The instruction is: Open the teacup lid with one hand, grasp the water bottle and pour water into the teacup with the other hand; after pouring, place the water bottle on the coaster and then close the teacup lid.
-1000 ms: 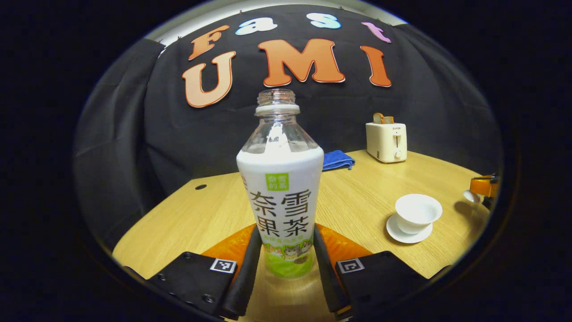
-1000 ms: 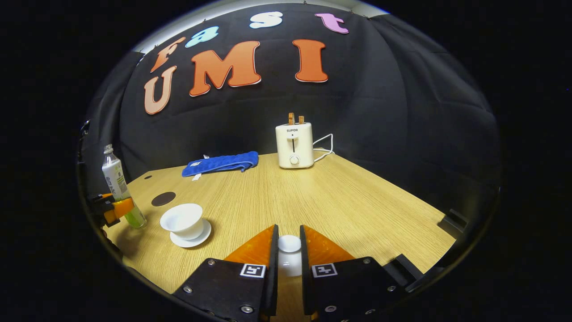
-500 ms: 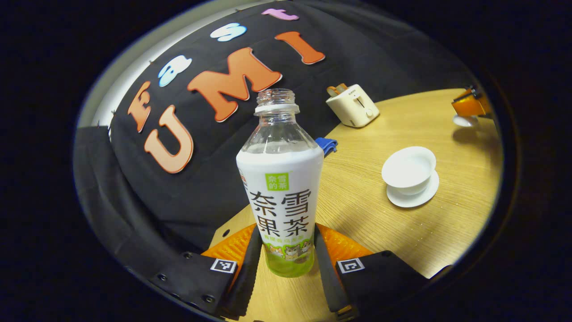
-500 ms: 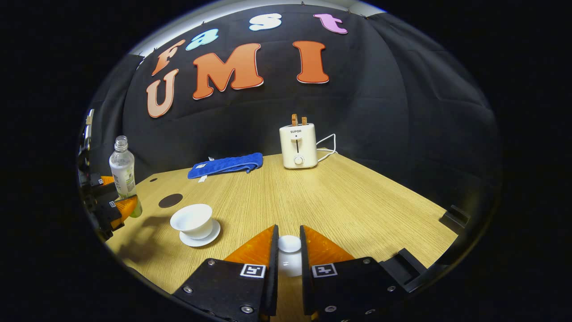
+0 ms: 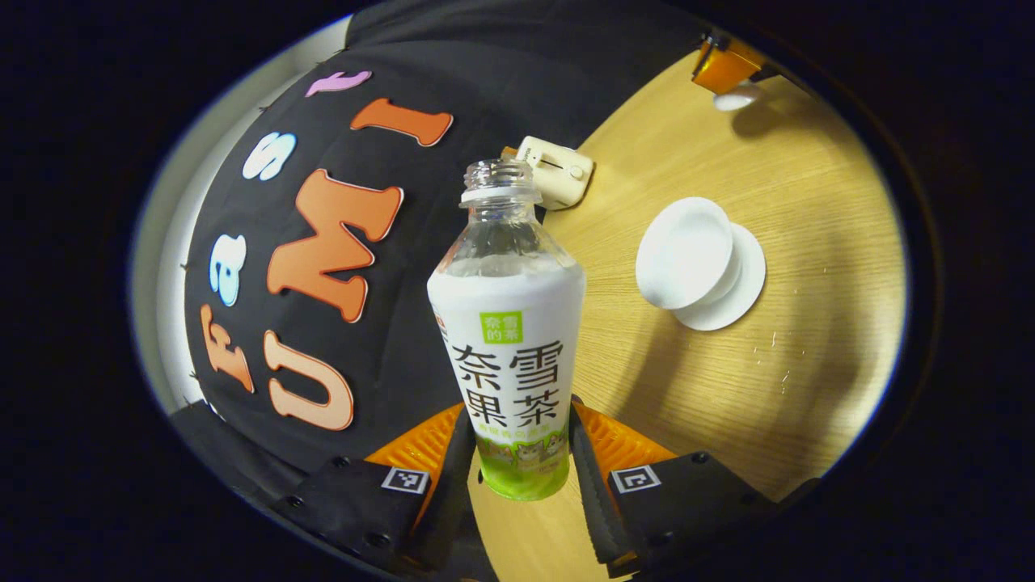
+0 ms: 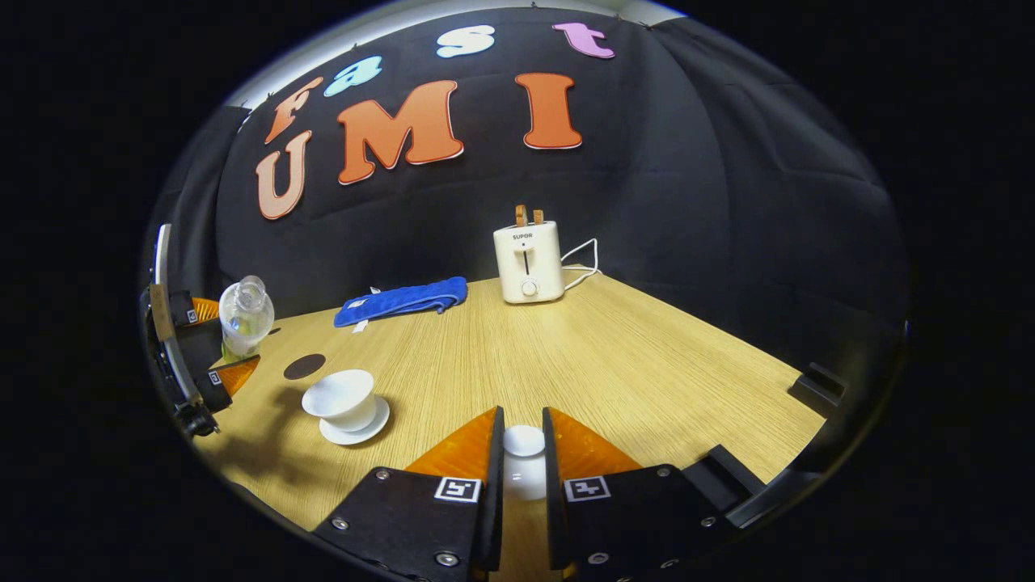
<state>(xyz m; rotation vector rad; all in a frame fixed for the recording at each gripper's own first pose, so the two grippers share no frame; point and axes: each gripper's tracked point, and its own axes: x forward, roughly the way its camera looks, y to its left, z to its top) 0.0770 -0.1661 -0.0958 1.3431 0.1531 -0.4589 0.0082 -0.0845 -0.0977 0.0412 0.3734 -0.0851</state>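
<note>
Left gripper view: water bottle (image 5: 508, 323) clamped between gripper (image 5: 517, 453) fingers.

The bottle (image 5: 507, 339) between the left gripper's (image 5: 517, 453) fingers is clear above, with a white wrap bearing dark characters and a green base band. Right of it, the cup (image 5: 686, 252) and saucer (image 5: 732, 283) are plain white on the pale wood-grain table (image 5: 808, 323). Ahead of the right gripper (image 6: 523, 469): cream toaster (image 6: 529, 262), blue cloth (image 6: 402, 300), dark round coaster (image 6: 305, 366).
</note>
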